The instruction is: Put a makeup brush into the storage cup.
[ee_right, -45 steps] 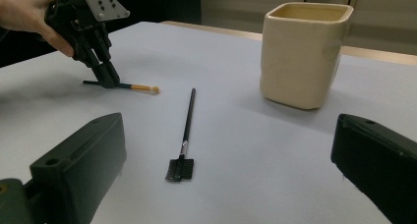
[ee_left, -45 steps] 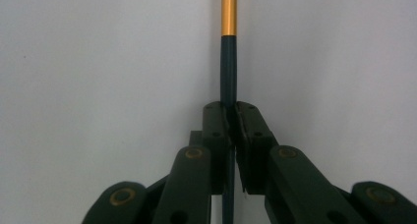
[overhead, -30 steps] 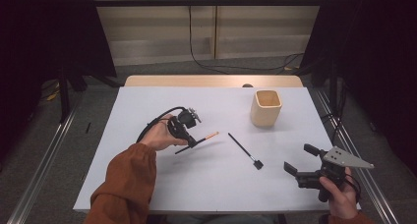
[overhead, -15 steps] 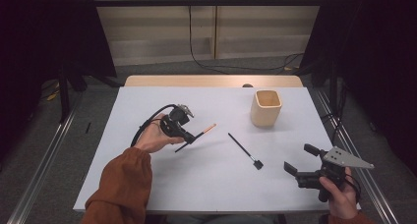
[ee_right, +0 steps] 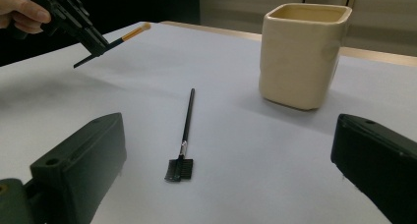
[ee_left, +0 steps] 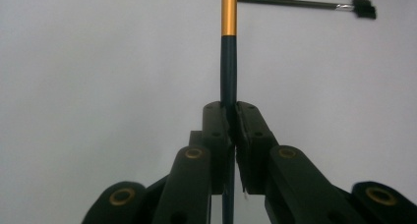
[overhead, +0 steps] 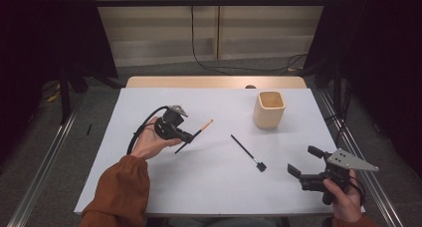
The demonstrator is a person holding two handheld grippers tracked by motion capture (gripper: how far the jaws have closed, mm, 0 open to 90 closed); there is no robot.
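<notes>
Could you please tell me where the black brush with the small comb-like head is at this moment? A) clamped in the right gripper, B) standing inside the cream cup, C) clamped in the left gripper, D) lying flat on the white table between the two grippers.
D: the black brush lies flat on the white table, apart from the cream cup; the left gripper clamps the gold-ended brush instead, and the right gripper is open with nothing between its fingers.

The counter (overhead: 209, 187) is plain white, with a light wood strip along its far edge. The slim brush (ee_left: 228, 62) has a dark teal-black handle and an orange-gold end. The second brush (ee_right: 184, 130) is black with a small silver band above its black bristles. The cup (ee_right: 304, 52) is pale cream. Both grippers' fingers (ee_right: 83, 160) are matt black. The sleeve (overhead: 119, 192) is rust orange.
</notes>
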